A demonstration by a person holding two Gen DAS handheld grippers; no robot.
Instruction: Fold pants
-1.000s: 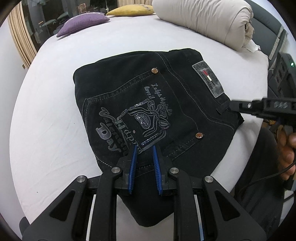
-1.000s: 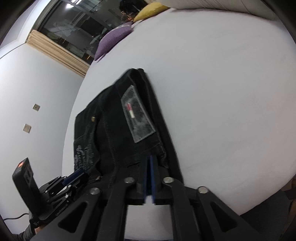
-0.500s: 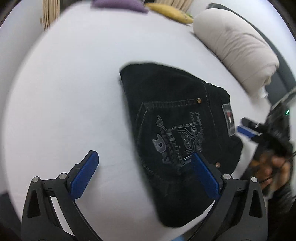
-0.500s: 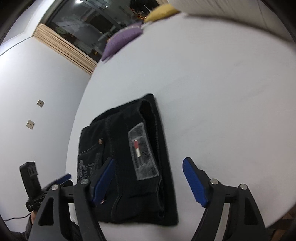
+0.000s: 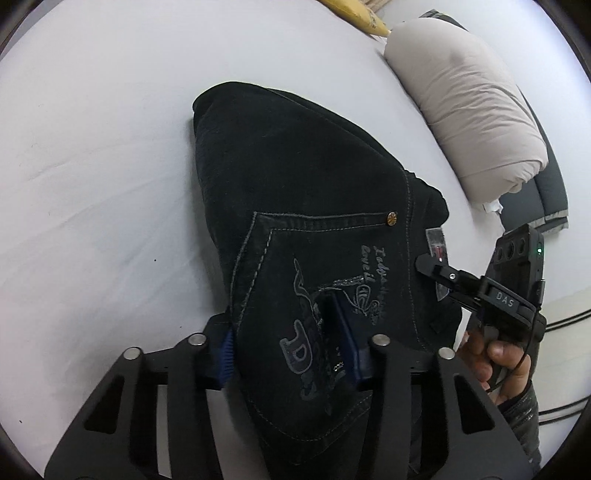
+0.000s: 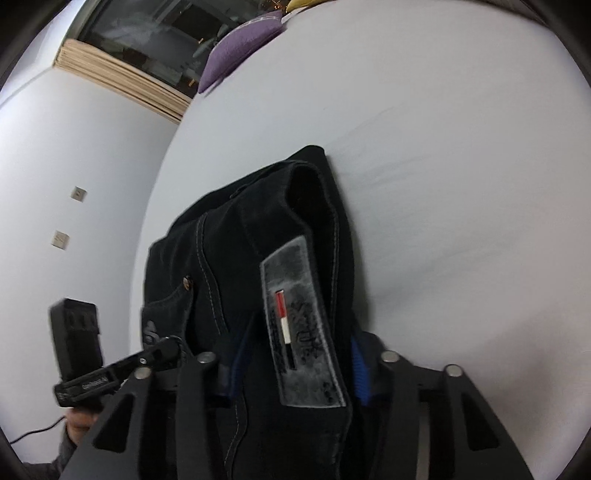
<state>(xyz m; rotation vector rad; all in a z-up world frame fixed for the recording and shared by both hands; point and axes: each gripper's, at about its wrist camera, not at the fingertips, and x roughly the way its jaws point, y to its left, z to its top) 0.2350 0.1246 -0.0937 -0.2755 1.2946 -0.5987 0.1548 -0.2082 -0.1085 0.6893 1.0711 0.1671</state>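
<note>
1. Pants (image 5: 306, 206): one pair, black denim, already folded to a compact block, lying on the white bed (image 5: 96, 155) near its front edge, pocket side up.
2. Left gripper (image 5: 291, 350): jaws clamped around the near edge of the block at the embroidered back pocket (image 5: 332, 280); cloth bunches up between the blue pads, so it's gripping pants, prob. several layers at once.
3. Right gripper (image 6: 295, 365): jaws closed around the waistband end, w/ the grey brand patch (image 6: 299, 332) sitting between the pads. Also gripping pants.
4. Why both on the near edge: my read is a two-point hold keeps the layers together & level, so the stack can be lifted or flipped w/o unfolding.
5. Count: 1 pants, 2 grippers, 2 rivets showing in left view, 1 patch, 1 rolled beige duvet (image 5: 469, 107), 1 purple cushion (image 6: 240, 44), 1 yellow cushion (image 5: 354, 16).
6. Fold looks almost finished; what's left is prob. a last tidy or fold-over.
</note>
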